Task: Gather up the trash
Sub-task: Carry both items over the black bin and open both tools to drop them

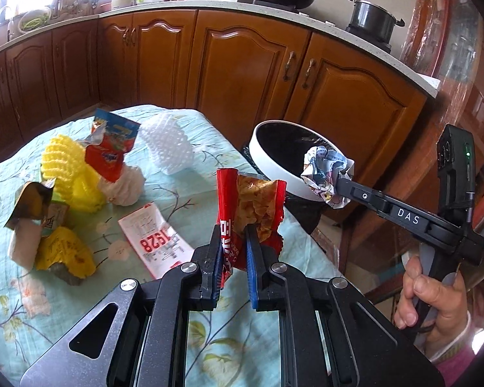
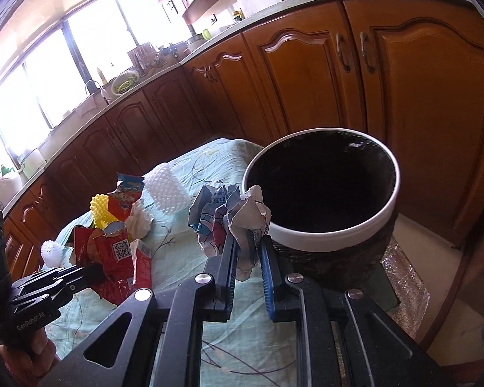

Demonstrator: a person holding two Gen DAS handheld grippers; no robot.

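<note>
I have the left tongs (image 1: pixel 234 235) pinching the red snack bag (image 1: pixel 251 206) and the right tongs (image 2: pixel 247 251) pinching crumpled paper (image 2: pixel 238 216); next, carry both over the bin (image 2: pixel 326 235) past the counter's edge and release.

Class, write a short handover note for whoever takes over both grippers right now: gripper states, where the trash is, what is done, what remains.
Left gripper: shut on the red snack bag, lifted above the table.
Right gripper: shut on the crumpled wrapper, beside the bin rim.
Done: both pieces picked up; neither dropped in yet.
Left: bin both, then clear the yellow foam net, white foam net, receipt and remaining wrappers from the tablecloth.
</note>
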